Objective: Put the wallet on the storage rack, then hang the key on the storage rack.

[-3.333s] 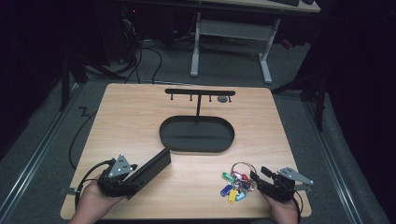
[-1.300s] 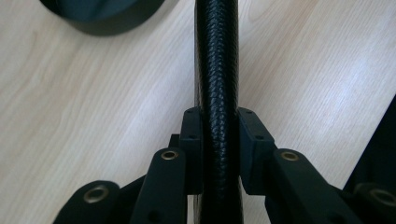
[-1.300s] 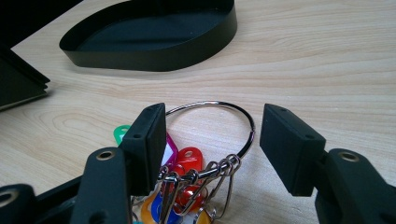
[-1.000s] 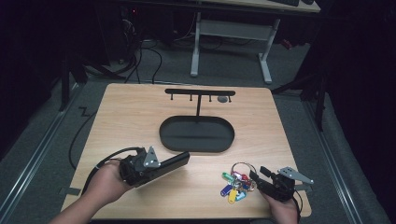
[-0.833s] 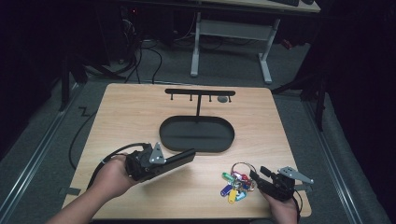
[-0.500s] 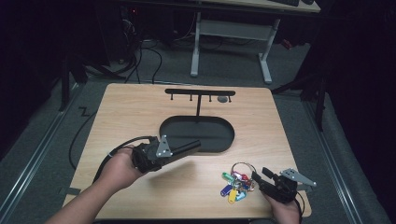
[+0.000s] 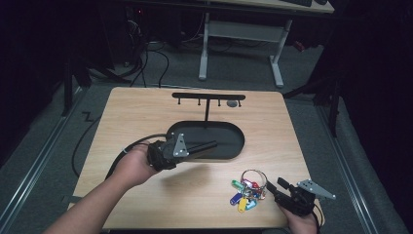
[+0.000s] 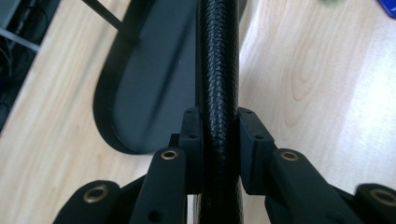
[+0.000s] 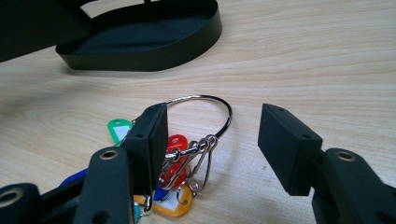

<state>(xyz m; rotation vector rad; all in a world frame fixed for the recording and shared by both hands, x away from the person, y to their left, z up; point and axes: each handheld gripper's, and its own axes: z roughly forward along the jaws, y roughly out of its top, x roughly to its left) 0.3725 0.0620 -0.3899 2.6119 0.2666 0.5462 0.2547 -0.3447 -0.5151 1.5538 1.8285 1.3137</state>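
Left gripper [image 7: 197, 148] first: it's clamped on my black textured wallet [image 8: 218, 84], both pads pinching it edge-on, and I've carried it up off the near-left of the table [image 7: 136, 112] since a few seconds ago. A second back it hung over bare wood beside the tray; now the wallet's far end reaches over the black oval tray [image 7: 234, 134], over its left half. In the left gripper view the wallet runs straight out ahead of the jaws with the tray floor [image 8: 149, 88] below and left of it. By my reckoning the carry is nearly done; what's left is to bring it fully over the tray, lower it and let go.

Moving across: the rack with its hooks [image 7: 208, 96] stands behind the tray, untouched.

Right side now. The key bunch [image 7: 248, 187] with its coloured tags lies where it lay all along, near the front edge. My right gripper [image 7: 275, 187] rests just beside it, jaws spread and just drifting a shade narrower. In the right gripper view the steel ring [image 9: 205, 109] sits between the pads, neither one pressing it. So those are not picked up yet; I'd say they come after the wallet lands.
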